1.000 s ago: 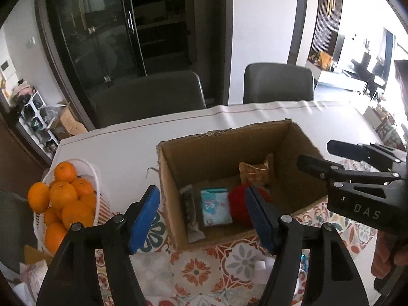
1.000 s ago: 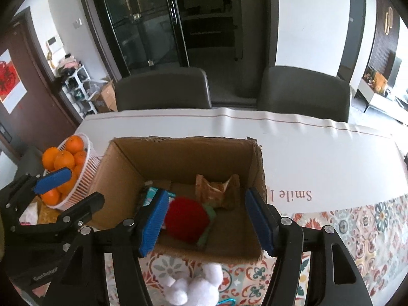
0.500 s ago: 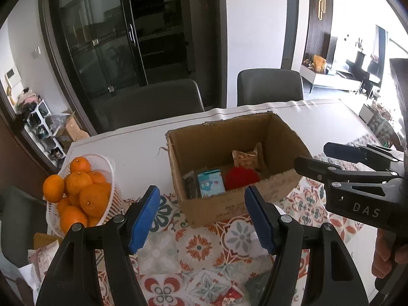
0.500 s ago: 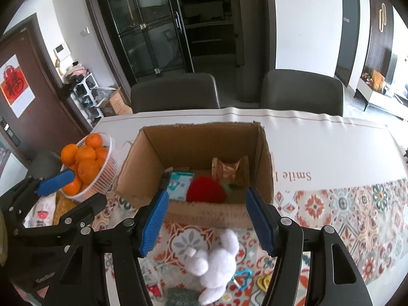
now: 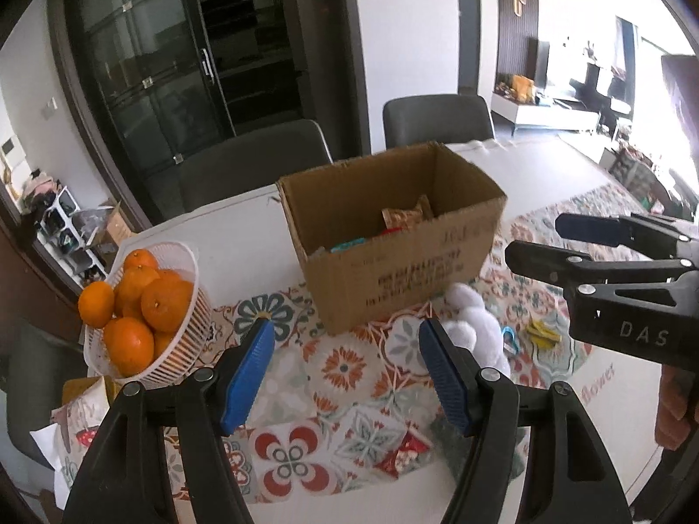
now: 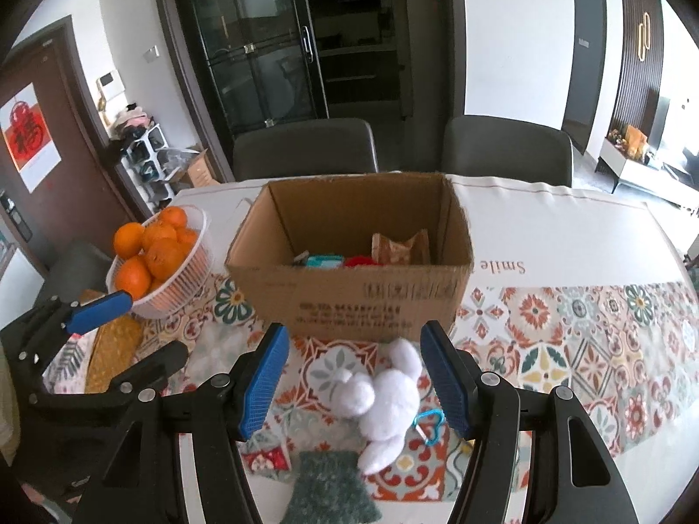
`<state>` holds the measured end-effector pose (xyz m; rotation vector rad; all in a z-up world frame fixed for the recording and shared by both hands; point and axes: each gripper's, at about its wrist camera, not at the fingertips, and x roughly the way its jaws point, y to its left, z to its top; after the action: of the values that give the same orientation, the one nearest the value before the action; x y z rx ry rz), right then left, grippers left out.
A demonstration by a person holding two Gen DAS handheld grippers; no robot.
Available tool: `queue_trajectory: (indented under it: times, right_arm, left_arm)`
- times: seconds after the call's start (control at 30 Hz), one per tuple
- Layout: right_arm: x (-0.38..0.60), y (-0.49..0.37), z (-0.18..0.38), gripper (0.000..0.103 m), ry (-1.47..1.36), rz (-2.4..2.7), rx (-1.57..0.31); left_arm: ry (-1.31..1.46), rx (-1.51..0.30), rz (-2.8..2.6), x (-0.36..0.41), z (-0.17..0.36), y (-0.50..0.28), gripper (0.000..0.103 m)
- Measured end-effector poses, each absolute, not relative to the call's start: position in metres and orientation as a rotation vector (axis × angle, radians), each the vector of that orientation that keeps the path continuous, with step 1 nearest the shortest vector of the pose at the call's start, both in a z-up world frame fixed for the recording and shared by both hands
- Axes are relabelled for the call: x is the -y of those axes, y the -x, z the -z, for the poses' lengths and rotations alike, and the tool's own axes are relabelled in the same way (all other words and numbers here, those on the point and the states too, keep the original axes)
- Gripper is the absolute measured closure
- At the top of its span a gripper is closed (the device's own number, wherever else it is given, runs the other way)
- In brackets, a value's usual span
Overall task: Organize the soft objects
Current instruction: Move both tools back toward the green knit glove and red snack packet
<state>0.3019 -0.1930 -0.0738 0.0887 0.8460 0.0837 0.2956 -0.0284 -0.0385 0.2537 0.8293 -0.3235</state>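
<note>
We had some items in the cardboard box; the white plush toy and green cloth remained on the counter, with both our left claw and right claw spread, empty.

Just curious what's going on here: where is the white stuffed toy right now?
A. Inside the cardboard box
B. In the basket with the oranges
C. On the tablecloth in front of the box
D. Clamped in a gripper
C: the white stuffed toy lies on the tablecloth just in front of the cardboard box, untouched by either gripper.

I had both wrist cameras tilted down at the desk, close by, each facing the cardboard box; both shared it, the right view more head-on.
</note>
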Motion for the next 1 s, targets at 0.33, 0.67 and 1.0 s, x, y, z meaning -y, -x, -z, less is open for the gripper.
queue_trajectory:
  times: [0.33, 0.67, 1.0]
  right_arm:
    - [0.171, -0.265, 0.096, 0.039, -0.085, -0.095, -0.859]
    - [0.161, -0.244, 0.139, 0.039, -0.118, -0.079, -0.967]
    - [0.152, -0.235, 0.179, 0.039, -0.124, -0.062, -1.085]
  left_arm:
    - [-0.338, -0.819, 0.381, 0.013, 0.06, -0.259, 0.035]
    - [-0.398, -0.895, 0.48, 0.005, 0.099, -0.241, 0.036]
    - [-0.443, -0.998, 0.606, 0.007, 0.141, -0.238, 0.037]
